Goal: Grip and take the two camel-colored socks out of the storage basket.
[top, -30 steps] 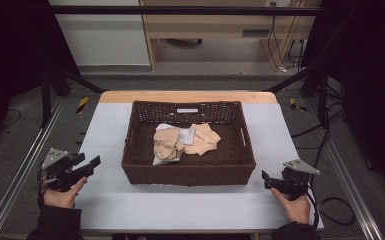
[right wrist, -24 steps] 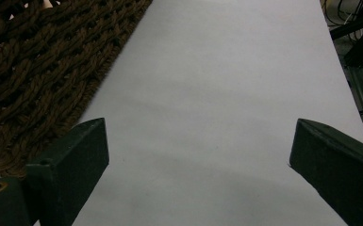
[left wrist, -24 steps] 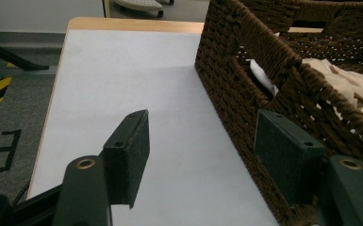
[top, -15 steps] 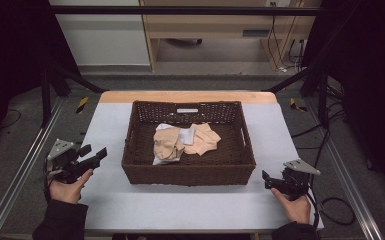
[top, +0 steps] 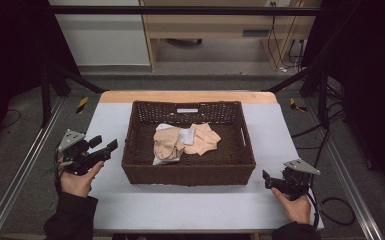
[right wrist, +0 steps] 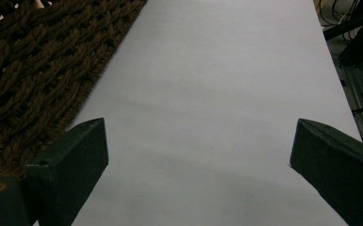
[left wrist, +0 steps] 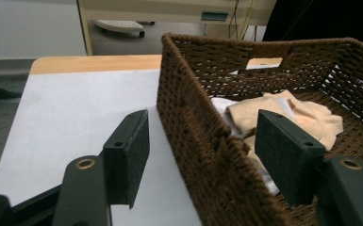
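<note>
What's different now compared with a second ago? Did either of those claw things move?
The left gripper has risen and moved in toward the basket; its open jaws now straddle the near left wall. It has grasped nothing. The right gripper, open over the table, and the clothes in the basket stayed put.

Brown woven wicker basket [left wrist: 202, 141] near wall hides the lower part of the crumpled peach cloth [left wrist: 283, 113]. Basket cut off at the right gripper view's left edge.

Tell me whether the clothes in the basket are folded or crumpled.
Crumpled: the peach and white clothes lie in a loose, creased heap on the floor of the wicker basket, with no neat folds.
</note>
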### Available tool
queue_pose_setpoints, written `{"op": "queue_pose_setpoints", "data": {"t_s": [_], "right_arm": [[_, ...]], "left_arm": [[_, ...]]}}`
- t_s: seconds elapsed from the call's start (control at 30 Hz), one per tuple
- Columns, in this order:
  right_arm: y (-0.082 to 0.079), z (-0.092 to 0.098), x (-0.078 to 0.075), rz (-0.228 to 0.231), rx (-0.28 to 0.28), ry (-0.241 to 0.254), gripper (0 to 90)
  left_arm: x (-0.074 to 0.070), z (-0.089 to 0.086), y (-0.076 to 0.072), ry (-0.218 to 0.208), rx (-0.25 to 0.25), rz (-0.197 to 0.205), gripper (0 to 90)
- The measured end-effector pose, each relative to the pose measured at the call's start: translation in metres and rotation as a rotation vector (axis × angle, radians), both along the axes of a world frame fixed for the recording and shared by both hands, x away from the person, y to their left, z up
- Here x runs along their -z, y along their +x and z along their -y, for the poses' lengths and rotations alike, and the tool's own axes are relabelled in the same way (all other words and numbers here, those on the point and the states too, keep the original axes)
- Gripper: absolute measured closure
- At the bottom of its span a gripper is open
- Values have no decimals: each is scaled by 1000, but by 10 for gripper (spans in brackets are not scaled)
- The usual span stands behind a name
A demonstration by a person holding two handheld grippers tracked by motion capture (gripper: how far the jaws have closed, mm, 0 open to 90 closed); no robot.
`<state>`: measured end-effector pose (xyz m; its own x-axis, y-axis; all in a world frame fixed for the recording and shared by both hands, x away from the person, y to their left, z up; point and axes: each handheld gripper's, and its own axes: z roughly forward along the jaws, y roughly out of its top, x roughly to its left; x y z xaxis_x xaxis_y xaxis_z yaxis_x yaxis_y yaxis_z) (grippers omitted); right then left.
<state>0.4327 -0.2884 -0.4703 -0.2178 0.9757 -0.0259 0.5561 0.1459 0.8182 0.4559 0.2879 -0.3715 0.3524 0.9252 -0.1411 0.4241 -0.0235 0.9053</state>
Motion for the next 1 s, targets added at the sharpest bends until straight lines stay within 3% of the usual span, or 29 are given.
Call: {"op": "queue_pose_setpoints", "data": {"t_s": [0.3,0.7,1.0], "right_arm": [[0,0,0,-1,5,-2,52],[1,0,0,-2,9,-2,53],[1,1,0,-3,10,-1,53]], "left_arm": [[-14,16,7,-3,16,10,360],[-33,46,16,38,63,27,363],[-40,71,26,74,84,28,363]]}}
